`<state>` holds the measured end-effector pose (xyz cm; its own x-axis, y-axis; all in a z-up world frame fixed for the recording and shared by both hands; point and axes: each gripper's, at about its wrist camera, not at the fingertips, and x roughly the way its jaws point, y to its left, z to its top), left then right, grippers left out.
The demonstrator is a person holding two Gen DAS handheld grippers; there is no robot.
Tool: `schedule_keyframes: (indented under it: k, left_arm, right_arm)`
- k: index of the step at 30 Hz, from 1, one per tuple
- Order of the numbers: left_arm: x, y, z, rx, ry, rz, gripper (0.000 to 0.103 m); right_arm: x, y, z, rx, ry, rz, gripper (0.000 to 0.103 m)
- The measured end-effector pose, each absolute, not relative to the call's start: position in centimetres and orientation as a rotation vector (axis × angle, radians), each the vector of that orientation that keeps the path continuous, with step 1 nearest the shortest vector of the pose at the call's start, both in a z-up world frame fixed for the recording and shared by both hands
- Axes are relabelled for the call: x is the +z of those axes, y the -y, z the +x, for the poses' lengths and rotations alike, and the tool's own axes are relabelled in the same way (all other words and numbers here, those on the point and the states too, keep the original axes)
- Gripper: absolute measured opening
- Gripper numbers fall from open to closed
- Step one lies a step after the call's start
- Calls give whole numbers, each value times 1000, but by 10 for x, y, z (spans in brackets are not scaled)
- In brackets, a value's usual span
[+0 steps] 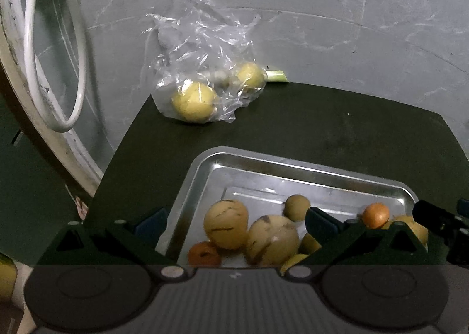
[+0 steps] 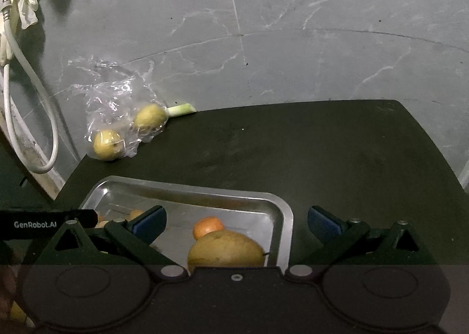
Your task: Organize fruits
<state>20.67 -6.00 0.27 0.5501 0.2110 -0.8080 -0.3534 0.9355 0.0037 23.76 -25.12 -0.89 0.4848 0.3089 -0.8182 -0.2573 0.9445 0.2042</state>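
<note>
A steel tray [image 1: 202, 170] [image 2: 281, 205] sits on a dark table and holds several fruits: two striped yellow melons [image 1: 226, 224], small oranges [image 1: 375, 214] [image 2: 207, 226] and a small green fruit [image 1: 297, 206]. My left gripper [image 1: 234, 222] hovers open over the tray's near left part, nothing between its fingers. My right gripper [image 2: 236, 221] is open above the tray's right end, over a big yellow pear [image 2: 225, 249]. At the table's far left corner a clear plastic bag [image 1: 199, 49] [image 2: 108, 99] holds two yellow fruits [image 1: 192, 102] [image 2: 107, 144].
A green stalk [image 1: 275, 75] [image 2: 181, 109] lies behind the bag at the table's back edge. A white hose [image 1: 70, 41] [image 2: 32, 129] loops down on the left. A grey marbled wall [image 2: 293, 26] stands behind. The dark tabletop [image 2: 322, 158] stretches right of the tray.
</note>
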Motion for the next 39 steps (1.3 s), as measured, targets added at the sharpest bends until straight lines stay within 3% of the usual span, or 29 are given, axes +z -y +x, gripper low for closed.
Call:
schedule_keyframes:
  k: [39]
  left_arm:
    - [22,0,135,35,-828,-112,102]
  right_arm:
    - [53,188,120,103,-871,26,102]
